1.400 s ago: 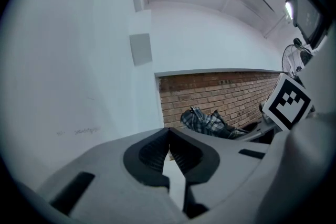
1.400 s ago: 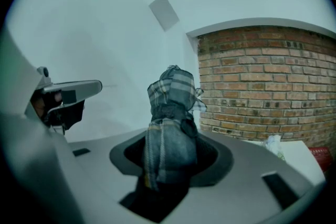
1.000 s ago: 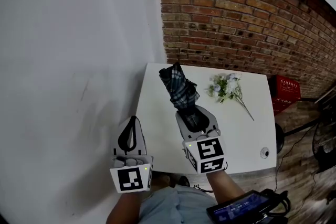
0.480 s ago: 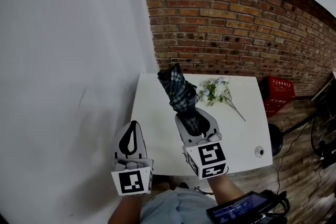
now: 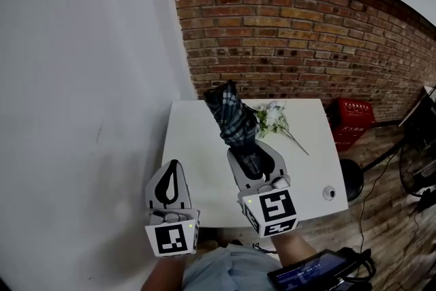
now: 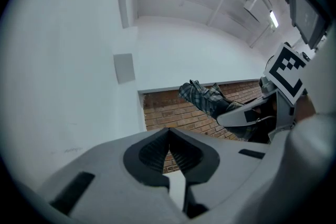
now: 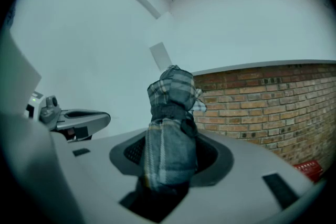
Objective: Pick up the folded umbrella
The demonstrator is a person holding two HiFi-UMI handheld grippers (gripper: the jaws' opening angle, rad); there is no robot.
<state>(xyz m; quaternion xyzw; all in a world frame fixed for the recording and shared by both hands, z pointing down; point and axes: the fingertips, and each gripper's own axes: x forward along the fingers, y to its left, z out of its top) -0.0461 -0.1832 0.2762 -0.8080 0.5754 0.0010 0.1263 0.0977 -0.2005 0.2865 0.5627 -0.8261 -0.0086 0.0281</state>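
My right gripper [image 5: 251, 153] is shut on the folded umbrella [image 5: 230, 114], a dark plaid bundle that sticks out past the fingers over the white table [image 5: 194, 163]. In the right gripper view the umbrella [image 7: 170, 134] stands upright between the jaws and fills the gap. Beside the table's left edge, my left gripper [image 5: 174, 165] hangs with its jaws together and nothing in them. Its own view shows the fingertips meeting at the left gripper [image 6: 169, 131], with the umbrella [image 6: 202, 96] off to the right.
A bunch of white flowers [image 5: 271, 118] lies on the table behind the umbrella. A small round object [image 5: 329, 193] sits near the table's right front corner. A brick wall [image 5: 286, 37] is behind, a white wall to the left, a red crate [image 5: 351, 123] at right.
Both grippers have risen, and the table looks smaller and farther below them. The umbrella has stayed in the right gripper's hold and gone up with it.
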